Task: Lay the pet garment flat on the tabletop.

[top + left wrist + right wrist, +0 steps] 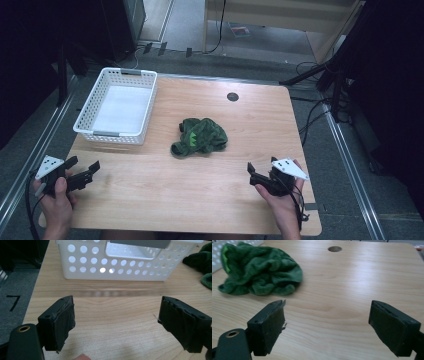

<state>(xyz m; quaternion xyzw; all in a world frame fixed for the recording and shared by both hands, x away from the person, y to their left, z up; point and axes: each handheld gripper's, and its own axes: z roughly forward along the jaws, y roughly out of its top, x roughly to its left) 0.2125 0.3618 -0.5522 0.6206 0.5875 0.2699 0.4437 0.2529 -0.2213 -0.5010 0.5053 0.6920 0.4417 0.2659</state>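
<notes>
Both sets of fingers stand wide apart and hold nothing. The left gripper rests at the near left edge of the desk, its fingers aimed at the near wall of the white basket. The right gripper rests at the near right, its fingers aimed across bare wood toward the green cloth.

The cloth lies crumpled at mid-desk, just right of the basket and apart from it; judged from this layout, the step in hand is the reach for the cloth, probably to lift it into the basket. To do it well, bring the right gripper forward and low with the fingers kept wide, set one on each side of a raised fold near the middle of the heap rather than at a trailing edge, and close fully so that the soft pile does not slip or hang unevenly.

The high view alone gives the spacing of cloth, basket and both hands, and shows that the basket holds only a pale liner. The right gripper view adds the folds and the brighter green lining at the cloth's far left. The left gripper view shows the basket's perforated wall and handle slot, with the cloth at its right edge.
</notes>
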